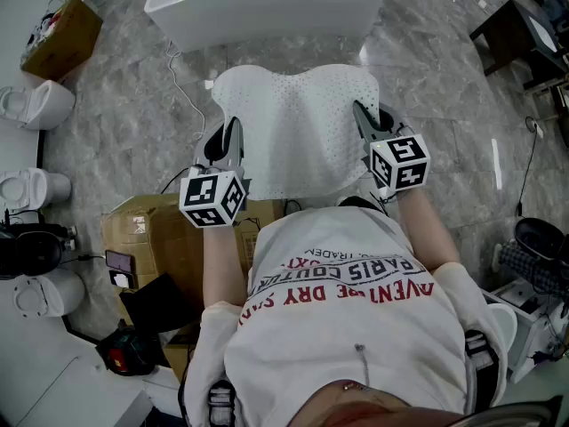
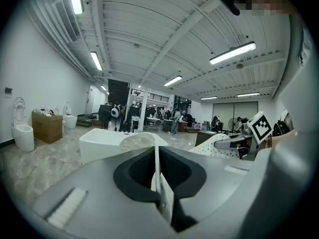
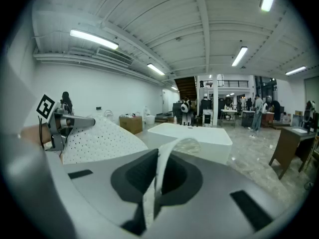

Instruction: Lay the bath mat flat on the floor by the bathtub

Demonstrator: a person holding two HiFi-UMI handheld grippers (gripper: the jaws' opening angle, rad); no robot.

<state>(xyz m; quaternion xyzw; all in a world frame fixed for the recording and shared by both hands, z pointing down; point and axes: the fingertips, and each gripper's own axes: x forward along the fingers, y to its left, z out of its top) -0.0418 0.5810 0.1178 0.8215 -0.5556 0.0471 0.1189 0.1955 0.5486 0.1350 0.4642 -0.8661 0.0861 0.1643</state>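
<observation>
The white perforated bath mat (image 1: 298, 127) is held above the floor (image 1: 116, 140), its far end pointing at the bathtub (image 1: 267, 3) and its near edge stretched side to side. The left gripper (image 1: 229, 140) and right gripper (image 1: 366, 118) each pinch a near corner, jaws almost together on the thin edge.

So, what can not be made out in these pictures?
- Head view: the floor under the mat, hidden by the mat.
- Head view: the far side of the bathtub, cut off by the top edge.
- Both gripper views: distant people, too small to tell apart.
</observation>
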